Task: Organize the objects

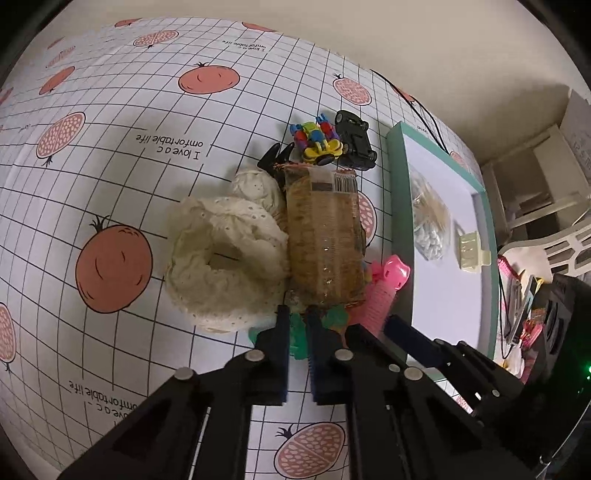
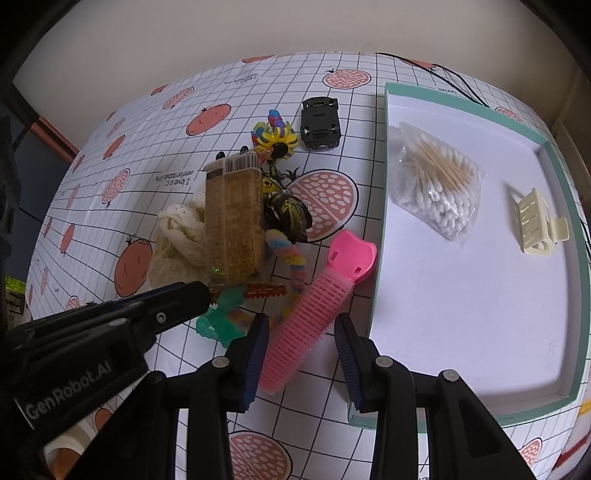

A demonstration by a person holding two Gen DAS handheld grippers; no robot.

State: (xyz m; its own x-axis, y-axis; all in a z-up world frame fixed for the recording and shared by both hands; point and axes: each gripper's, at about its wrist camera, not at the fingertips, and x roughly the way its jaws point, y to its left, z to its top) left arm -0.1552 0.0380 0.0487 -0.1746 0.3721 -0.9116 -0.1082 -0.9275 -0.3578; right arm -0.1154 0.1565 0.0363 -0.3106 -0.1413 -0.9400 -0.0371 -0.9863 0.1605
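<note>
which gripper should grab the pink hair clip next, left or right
Right, probably. The right gripper has its jaws open on either side of the pink hair clip, beside the tray. The left gripper points at the snack packet.

Covered by a white tablecloth (image 2: pixel 110 236) with black grid lines, pomegranate prints and small text. Behind the tablecloth, a plain cream wall (image 2: pixel 221 33), evenly lit. Beyond the tablecloth's right edge, white shelving (image 1: pixel 535 177) and a white slatted chair back (image 1: pixel 565 243). Left of the tablecloth, a dark panel with reddish-brown trim (image 2: pixel 55 136).
</note>
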